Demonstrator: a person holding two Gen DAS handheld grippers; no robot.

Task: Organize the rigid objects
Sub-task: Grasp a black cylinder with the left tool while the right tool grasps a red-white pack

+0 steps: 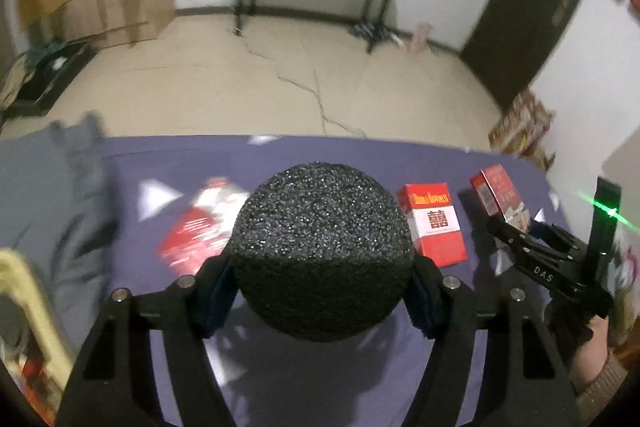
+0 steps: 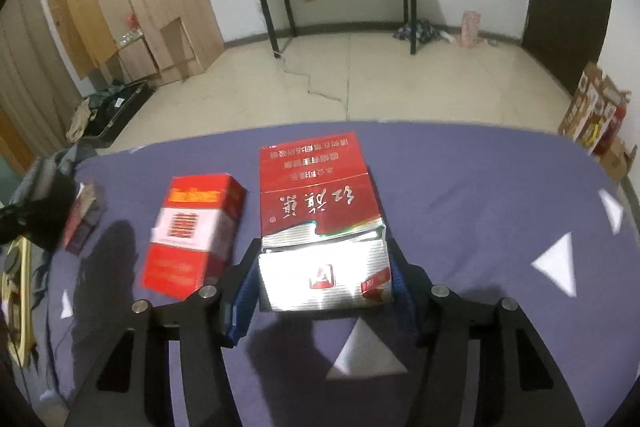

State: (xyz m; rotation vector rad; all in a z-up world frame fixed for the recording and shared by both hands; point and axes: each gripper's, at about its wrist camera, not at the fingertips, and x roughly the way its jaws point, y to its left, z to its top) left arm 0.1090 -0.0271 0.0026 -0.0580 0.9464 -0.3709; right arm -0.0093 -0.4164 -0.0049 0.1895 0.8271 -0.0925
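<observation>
Cigarette packs lie mid-cloth: right gripper is clamped on the red-and-silver pack, a red double-happiness pack just beside; left gripper clasps a black foam ball.

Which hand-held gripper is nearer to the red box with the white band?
Right. The right hand-held gripper, shut on the red-and-silver pack, sits just beside the red box with the white band. The left hand-held gripper, holding the black foam ball, is farther away.

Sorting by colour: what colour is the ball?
Speckled black ball, clearest in the left wrist view.
</observation>
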